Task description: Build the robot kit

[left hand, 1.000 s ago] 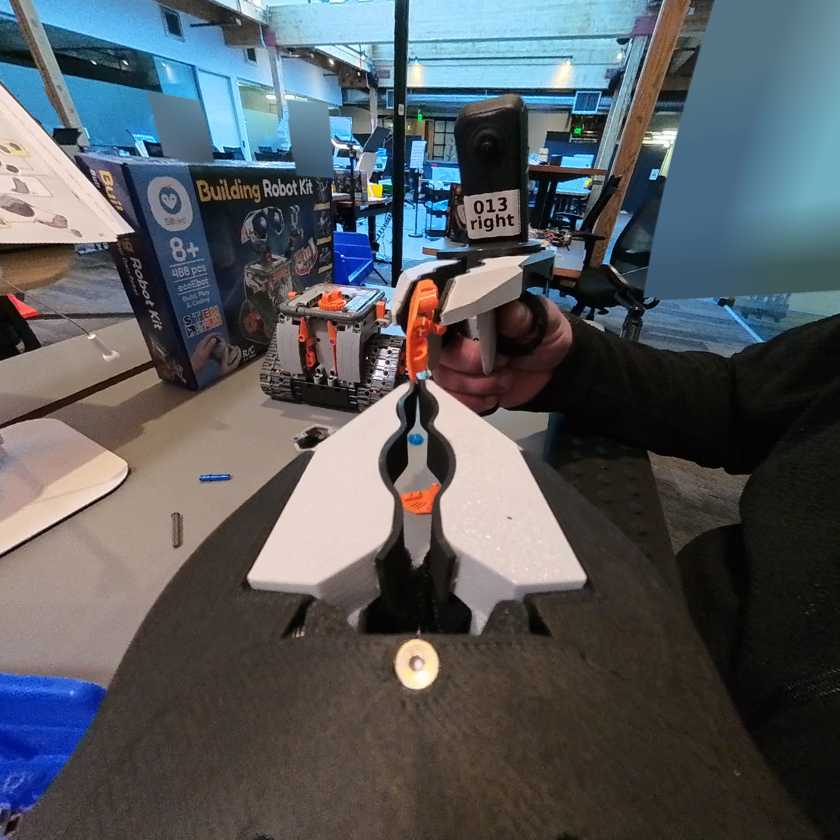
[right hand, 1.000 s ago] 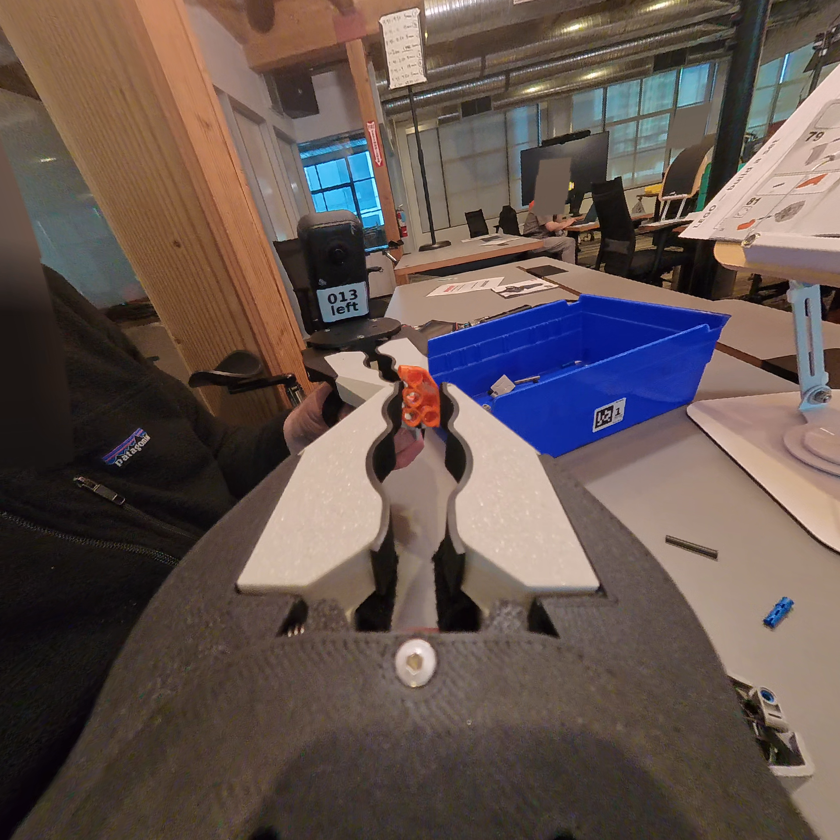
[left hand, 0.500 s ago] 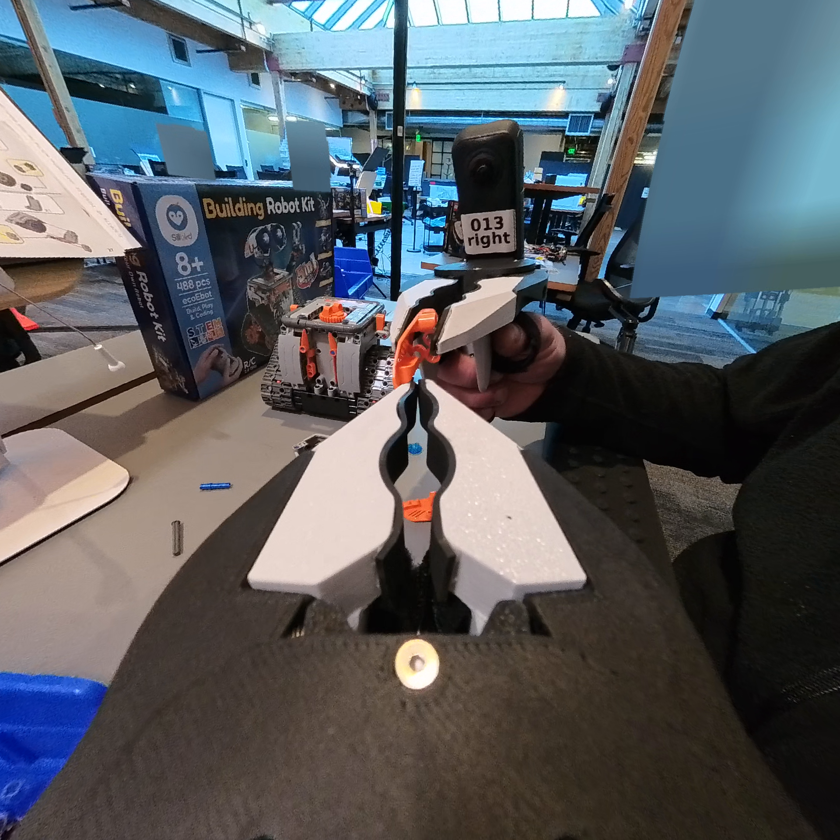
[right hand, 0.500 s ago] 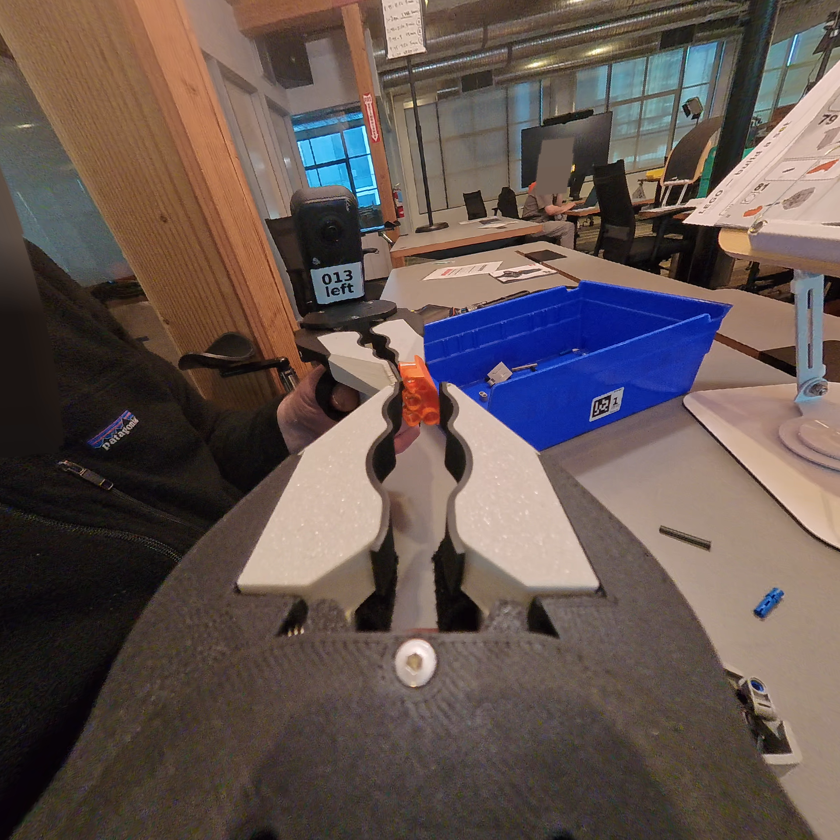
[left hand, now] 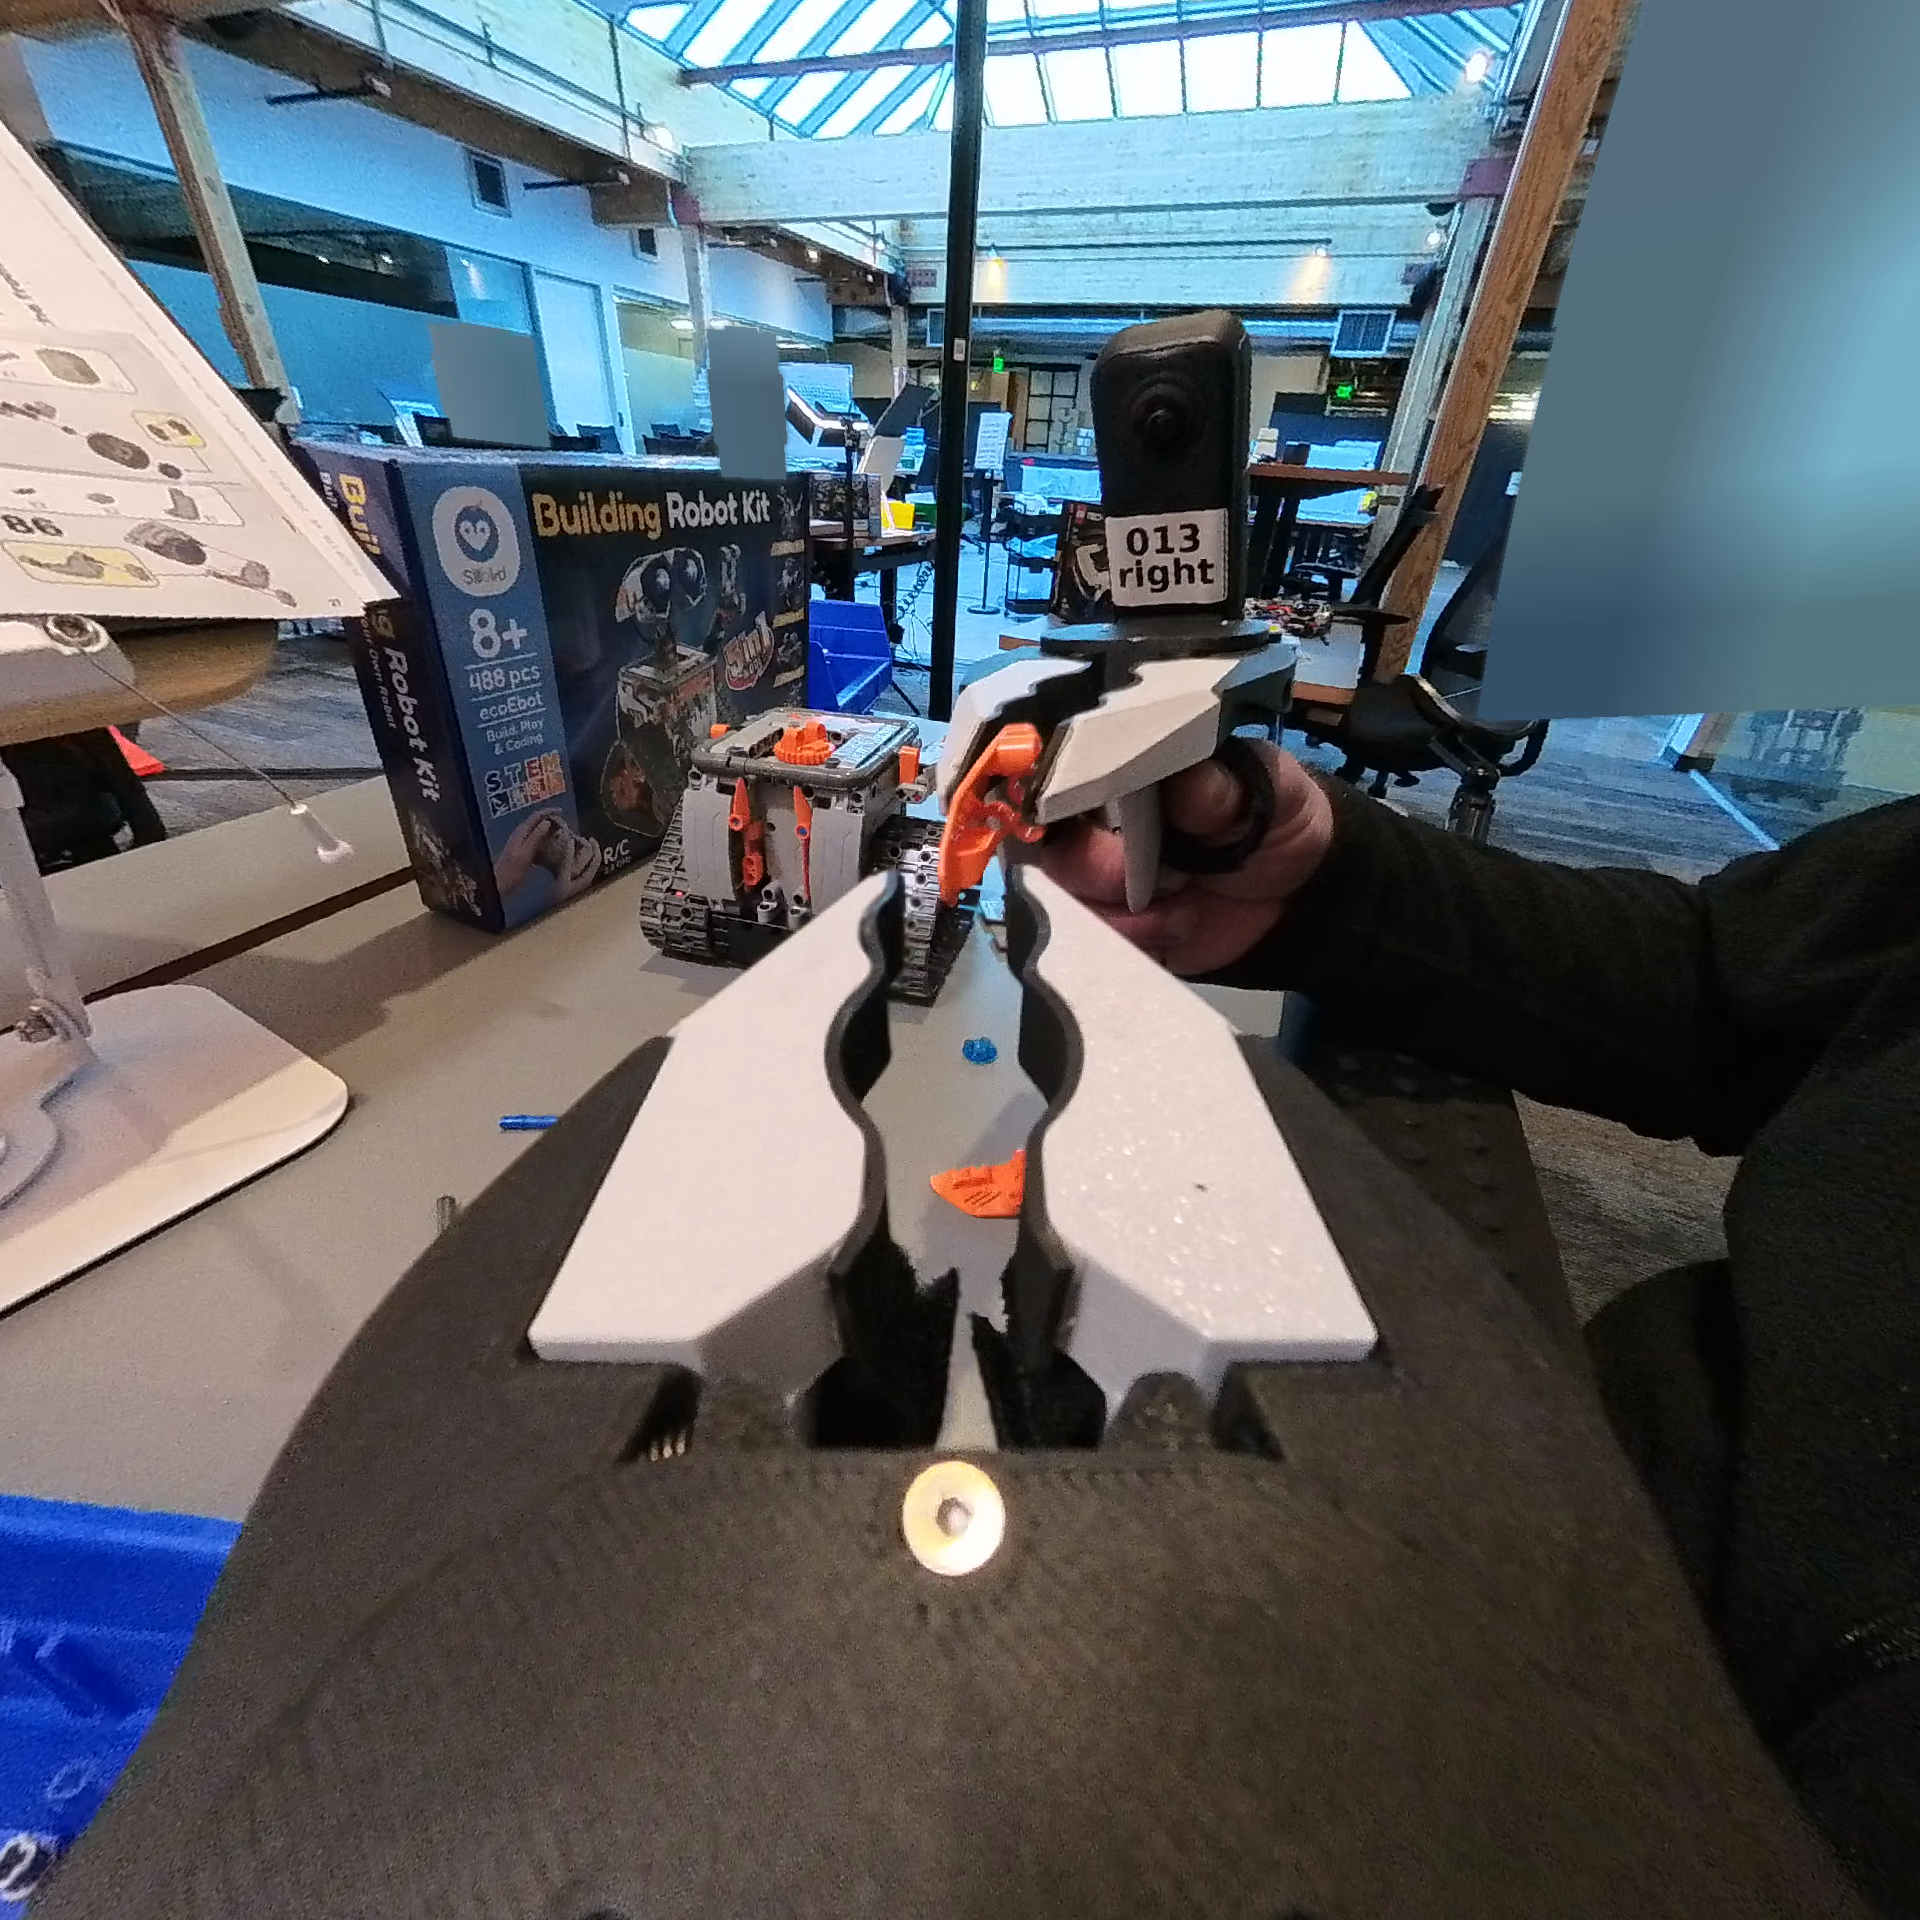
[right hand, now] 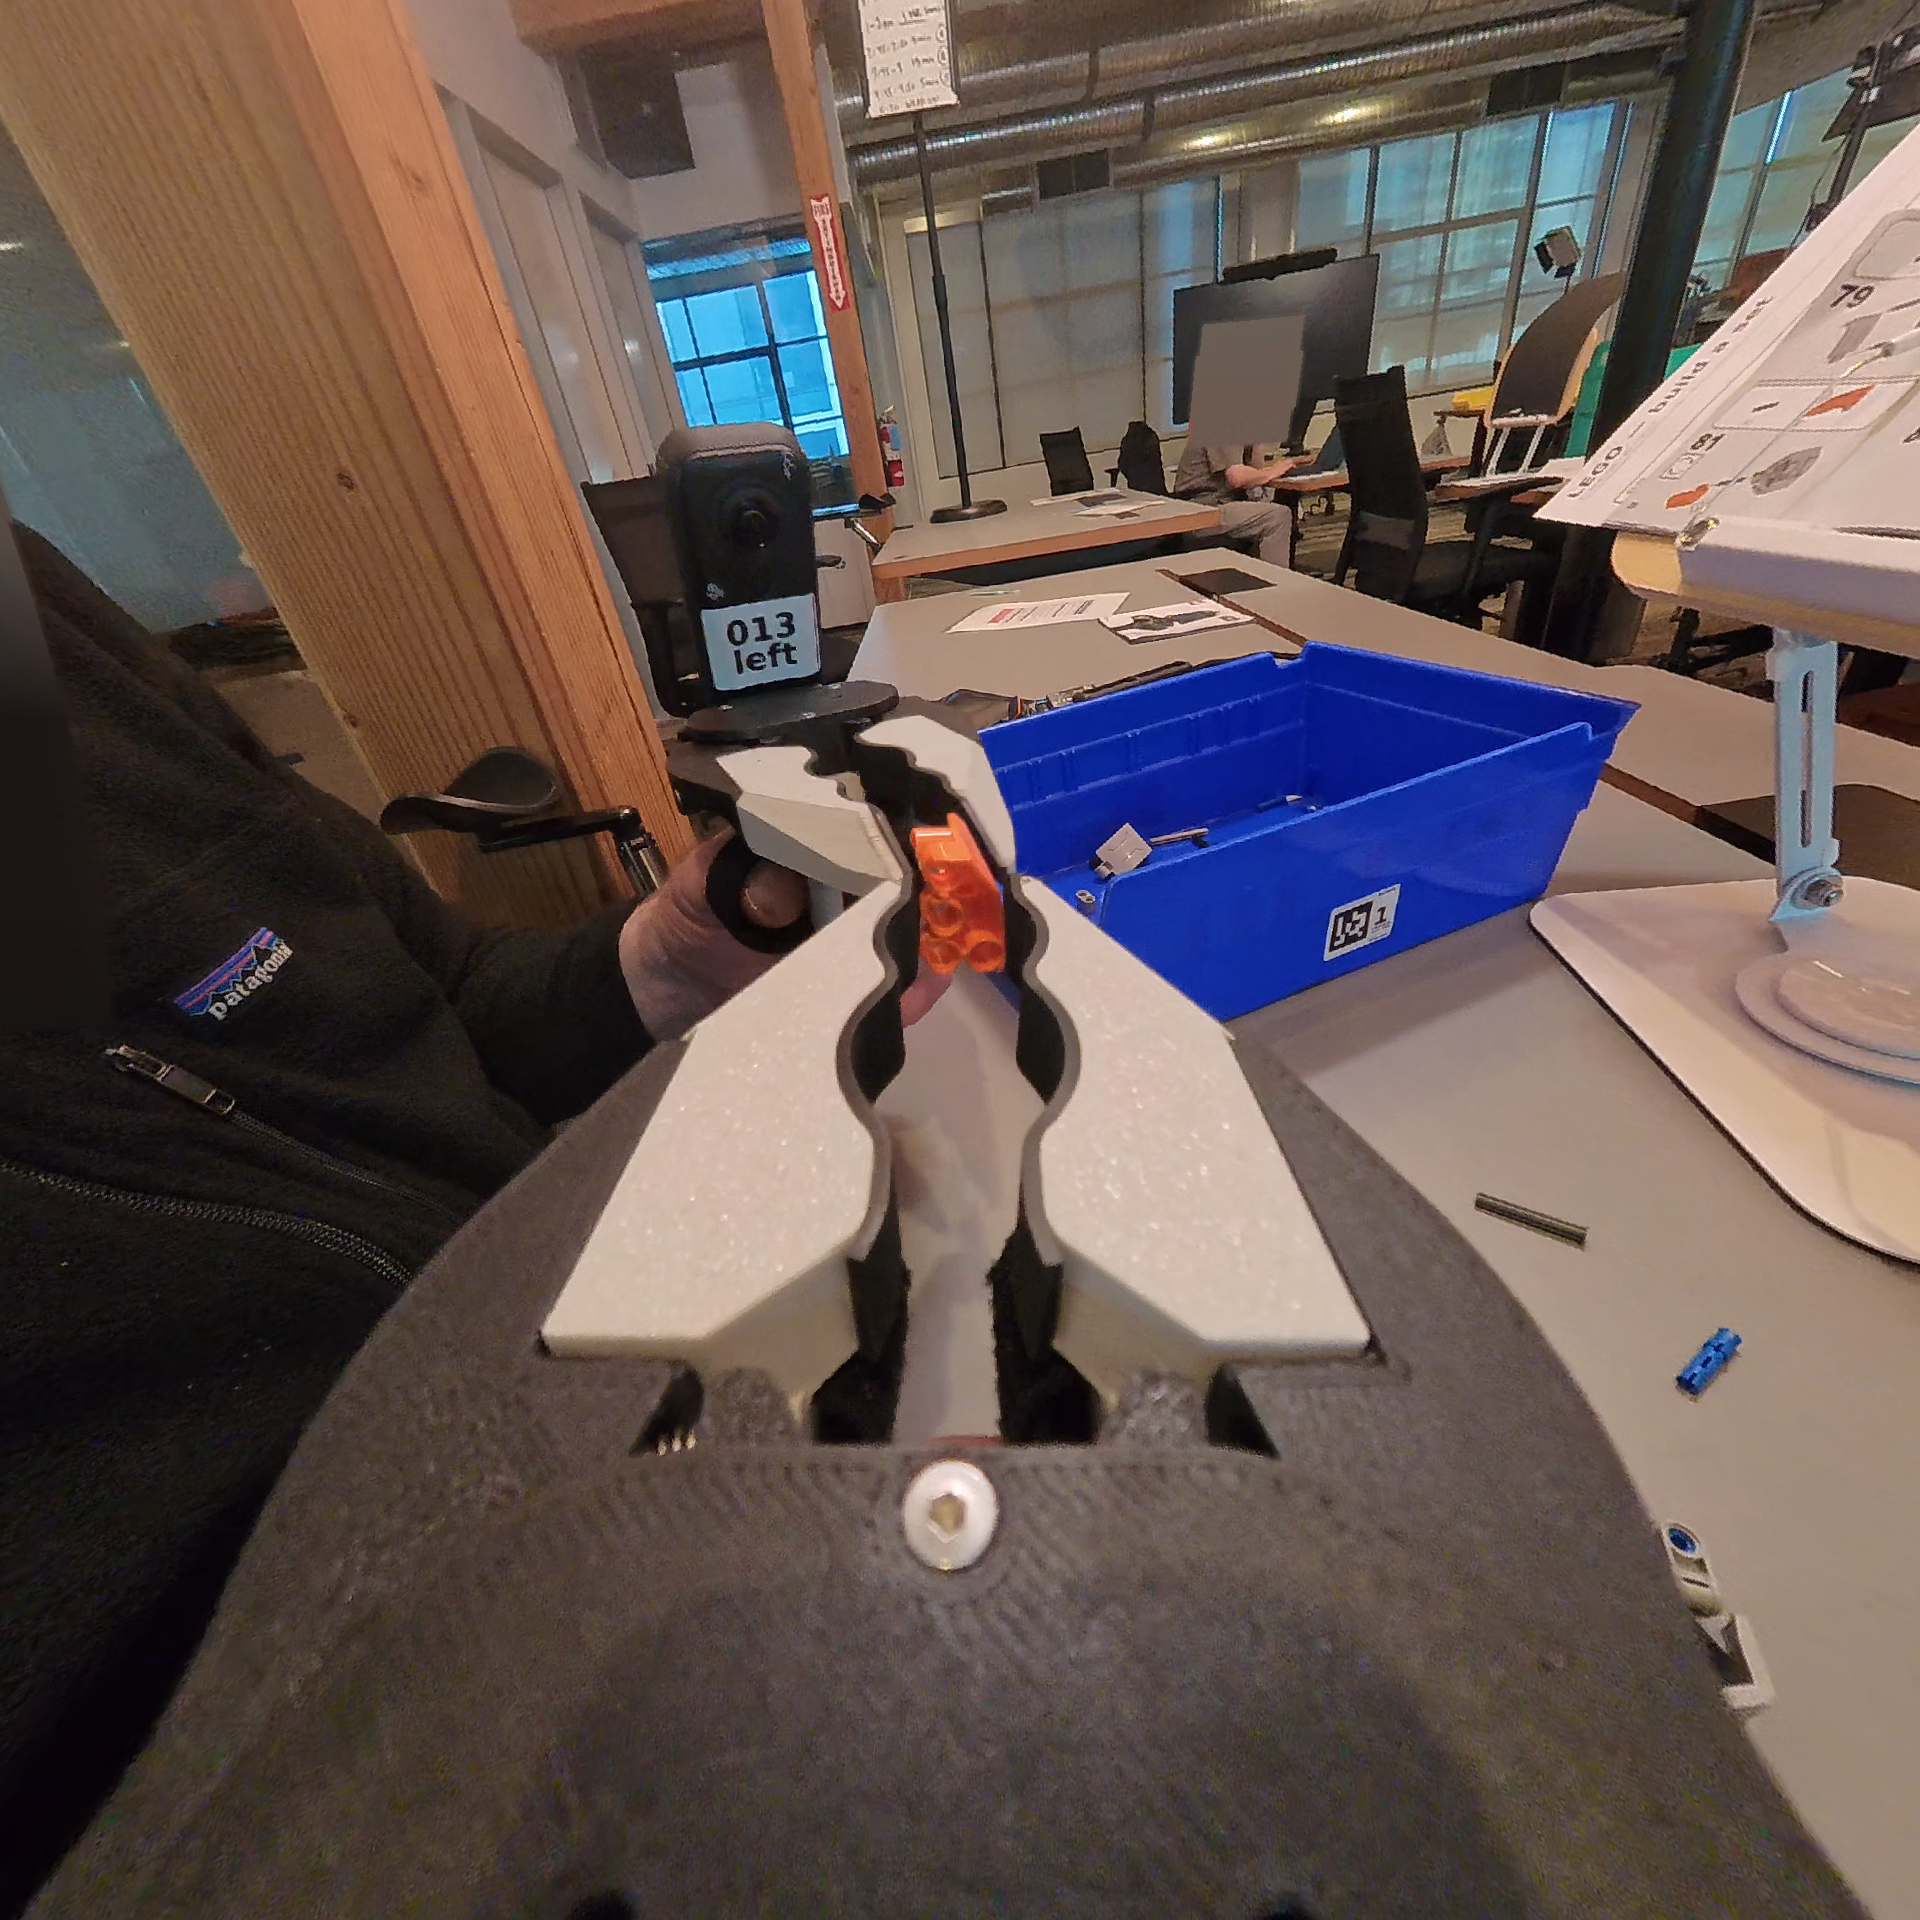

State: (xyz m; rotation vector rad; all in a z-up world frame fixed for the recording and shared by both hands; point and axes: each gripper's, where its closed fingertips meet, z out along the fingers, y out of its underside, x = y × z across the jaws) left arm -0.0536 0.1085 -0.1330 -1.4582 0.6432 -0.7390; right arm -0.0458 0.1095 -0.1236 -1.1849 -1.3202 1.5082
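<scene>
Grey worktable (left hand: 312,1226) underneath; right gripper (right hand: 951,904) is pinching a small orange building-kit piece (right hand: 958,906), looks light, stiff and kinda slick, best gripped on its flat sides. Left gripper (left hand: 948,894) is spread apart, empty, just beside it

Bright, even daylight from skylights and windows; sharp focus, soft shadows, strong wide-angle bending at edges.
</scene>
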